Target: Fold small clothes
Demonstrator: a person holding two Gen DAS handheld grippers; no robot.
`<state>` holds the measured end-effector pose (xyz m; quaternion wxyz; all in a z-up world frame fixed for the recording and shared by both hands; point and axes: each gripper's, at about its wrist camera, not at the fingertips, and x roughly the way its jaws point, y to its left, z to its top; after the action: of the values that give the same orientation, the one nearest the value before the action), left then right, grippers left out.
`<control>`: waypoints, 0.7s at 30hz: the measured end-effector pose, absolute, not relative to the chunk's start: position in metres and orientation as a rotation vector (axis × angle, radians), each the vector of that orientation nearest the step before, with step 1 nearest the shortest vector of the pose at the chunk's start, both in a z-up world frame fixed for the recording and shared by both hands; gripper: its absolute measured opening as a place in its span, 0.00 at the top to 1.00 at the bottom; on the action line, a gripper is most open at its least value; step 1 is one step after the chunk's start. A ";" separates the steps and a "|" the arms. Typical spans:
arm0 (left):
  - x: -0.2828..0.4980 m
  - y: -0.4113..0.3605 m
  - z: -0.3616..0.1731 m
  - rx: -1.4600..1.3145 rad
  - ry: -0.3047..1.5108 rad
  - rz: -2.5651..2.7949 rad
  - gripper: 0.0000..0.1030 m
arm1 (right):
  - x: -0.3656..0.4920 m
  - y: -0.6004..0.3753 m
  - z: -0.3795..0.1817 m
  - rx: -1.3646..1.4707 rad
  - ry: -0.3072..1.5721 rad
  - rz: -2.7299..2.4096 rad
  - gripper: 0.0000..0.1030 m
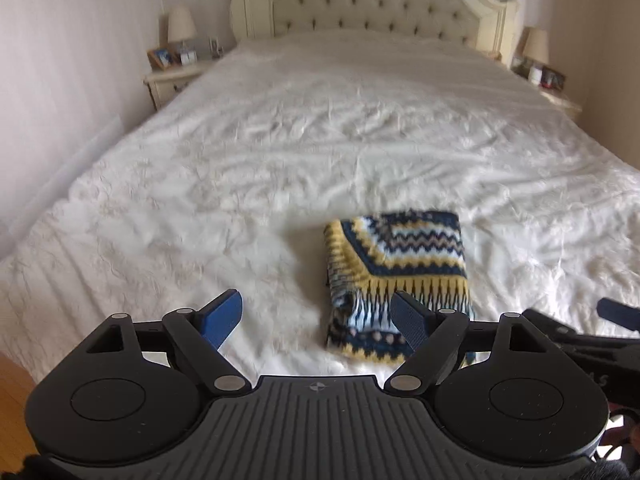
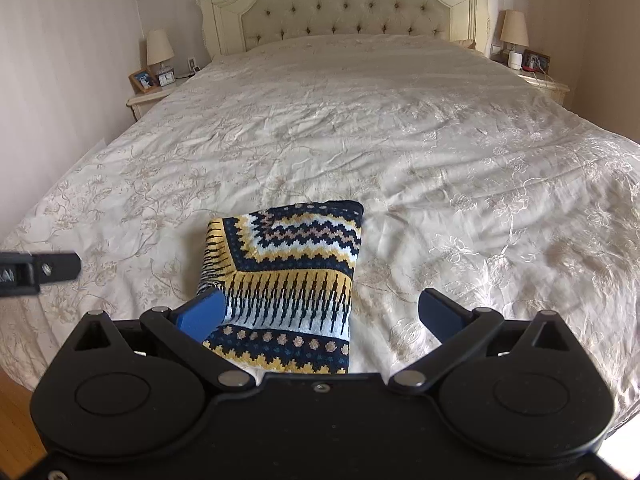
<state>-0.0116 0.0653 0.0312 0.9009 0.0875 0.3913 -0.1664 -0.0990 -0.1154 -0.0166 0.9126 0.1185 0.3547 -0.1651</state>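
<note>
Left wrist view: the left tongs (image 1: pixel 318 318) stand spread wide, both blue pads visible and nothing between them. A folded knit sweater (image 1: pixel 396 268), patterned in navy, yellow, white and pale blue zigzags, lies flat on the bed (image 1: pixel 240 160) just ahead of the left tongs and toward their right side; the right-hand pad overlaps its near edge in the picture, but contact cannot be confirmed. Part of the right tongs shows at the far right edge of this view, near the sweater's near right corner. Right wrist view: the right tongs (image 2: pixel 326 314) are likewise spread wide and grip nothing. The sweater (image 2: pixel 288 268) sits directly ahead of them, between the two pads and nearer the left-hand one, which overlaps its near left corner; whether it touches cannot be told. The right-hand pad stands apart from the cloth, over bare bedspread. A dark piece of the left tongs enters at the left edge of this view, beside the sweater and clear of it. Beyond the sweater, a tufted headboard (image 2: pixel 344 0) closes the far end of the bed, with a lamp (image 2: pixel 160 52) on a nightstand at either side.
</note>
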 end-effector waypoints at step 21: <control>-0.028 0.049 0.004 0.207 0.997 -0.383 0.21 | -0.118 -0.117 -0.012 0.215 0.762 -0.361 0.00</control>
<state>-0.0284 0.0493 0.0039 0.8558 0.0986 0.4741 -0.1822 -0.1180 -0.1168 -0.0116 0.9069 0.1043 0.3689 -0.1751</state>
